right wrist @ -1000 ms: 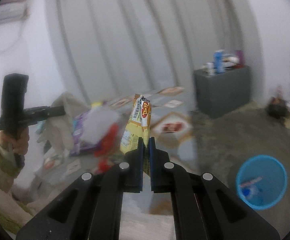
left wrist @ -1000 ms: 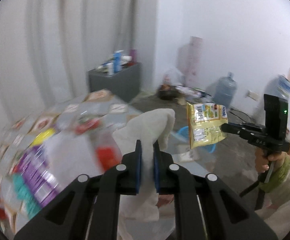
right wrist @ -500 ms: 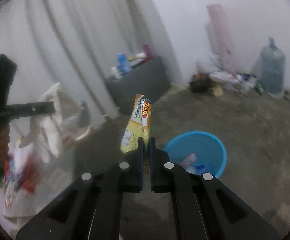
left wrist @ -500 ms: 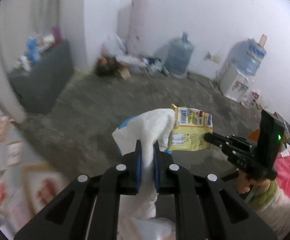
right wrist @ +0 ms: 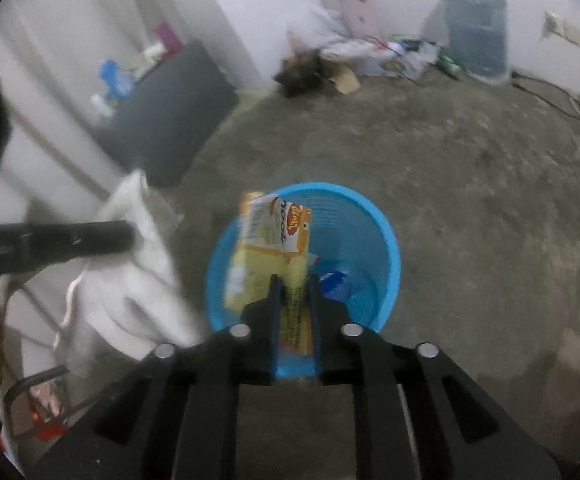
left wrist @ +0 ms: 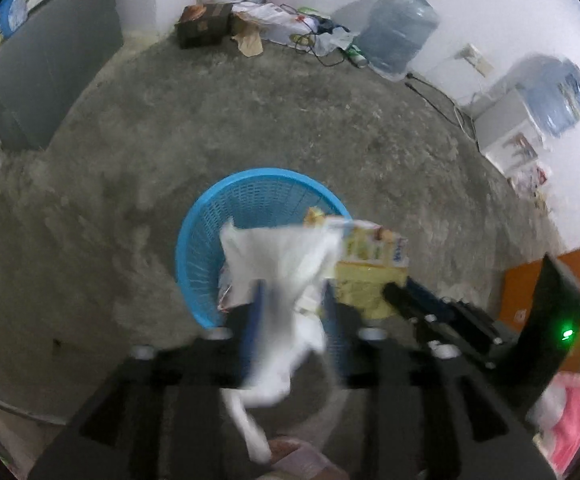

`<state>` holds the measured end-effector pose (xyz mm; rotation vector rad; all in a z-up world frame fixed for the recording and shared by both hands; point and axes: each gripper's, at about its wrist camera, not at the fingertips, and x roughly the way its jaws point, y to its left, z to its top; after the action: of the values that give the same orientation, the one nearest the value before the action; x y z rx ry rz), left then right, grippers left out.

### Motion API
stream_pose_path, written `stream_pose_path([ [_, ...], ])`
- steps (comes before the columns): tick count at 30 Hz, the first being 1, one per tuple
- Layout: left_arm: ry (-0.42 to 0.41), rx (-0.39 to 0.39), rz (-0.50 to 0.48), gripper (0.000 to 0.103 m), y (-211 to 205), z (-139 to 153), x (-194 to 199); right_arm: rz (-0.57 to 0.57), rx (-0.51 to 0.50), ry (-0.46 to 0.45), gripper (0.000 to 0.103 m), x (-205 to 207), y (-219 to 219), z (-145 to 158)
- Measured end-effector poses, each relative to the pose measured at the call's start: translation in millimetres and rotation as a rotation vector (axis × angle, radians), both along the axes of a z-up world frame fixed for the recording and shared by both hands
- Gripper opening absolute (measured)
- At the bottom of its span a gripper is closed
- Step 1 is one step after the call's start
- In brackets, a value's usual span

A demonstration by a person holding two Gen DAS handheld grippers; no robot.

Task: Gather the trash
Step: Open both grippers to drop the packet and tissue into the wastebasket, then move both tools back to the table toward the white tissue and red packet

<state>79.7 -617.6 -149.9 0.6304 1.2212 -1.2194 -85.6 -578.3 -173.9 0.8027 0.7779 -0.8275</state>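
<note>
A blue mesh basket (left wrist: pixel 209 216) stands on the concrete floor, and both grippers point down over it. My left gripper (left wrist: pixel 294 300) has its jaws opening. A blurred white plastic bag (left wrist: pixel 285 256) hangs loose between them without the pads pressing on it. The jaws of my right gripper (right wrist: pixel 294 284) are opening too, with a yellow snack wrapper (right wrist: pixel 269 248) standing in the gap above the basket (right wrist: pixel 386 248). From the left wrist, the right gripper (left wrist: pixel 390 290) and the wrapper (left wrist: pixel 370 260) show at the basket's right. From the right wrist, the left gripper (right wrist: pixel 129 234) and the bag (right wrist: pixel 137 280) show at left.
Some trash (right wrist: pixel 334 280) lies inside the basket. A grey cabinet (left wrist: pixel 49 52) stands at left, clutter and bags (left wrist: pixel 273 20) line the far wall, and a water jug (left wrist: pixel 398 36) stands beside them. A white appliance (left wrist: pixel 506 128) and an orange box (left wrist: pixel 530 292) are at right.
Both grippers swung away from the littered table and dropped toward the floor, over the blue basket. Both pairs of jaws went from shut to parted, loosening the white bag and the wrapper.
</note>
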Motion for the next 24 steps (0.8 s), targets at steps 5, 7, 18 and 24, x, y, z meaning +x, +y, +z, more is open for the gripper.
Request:
stream_pose_path([
  [5, 0.005, -0.057, 0.031, 0.061, 0.1, 10.7, -3.8, -0.045, 0.011, 0.014, 0.029, -8.2, -1.3, -4.4],
  [7, 0.006, -0.076, 0.026, 0.064, 2.1, 16.8, -4.0, -0.048, -0.007, 0.003, 0.038, -12.4, 2.2, 1.0],
  [18, 0.033, -0.236, 0.008, 0.071, 54.9, 80.1, -10.1, -0.033, -0.110, -0.010, 0.058, -27.3, 26.3, 49.4],
  [24, -0.078, -0.315, -0.039, 0.076, 117.1, 132.7, -16.4, -0.003, -0.232, 0.049, 0.082, -23.5, 53.8, 88.3],
])
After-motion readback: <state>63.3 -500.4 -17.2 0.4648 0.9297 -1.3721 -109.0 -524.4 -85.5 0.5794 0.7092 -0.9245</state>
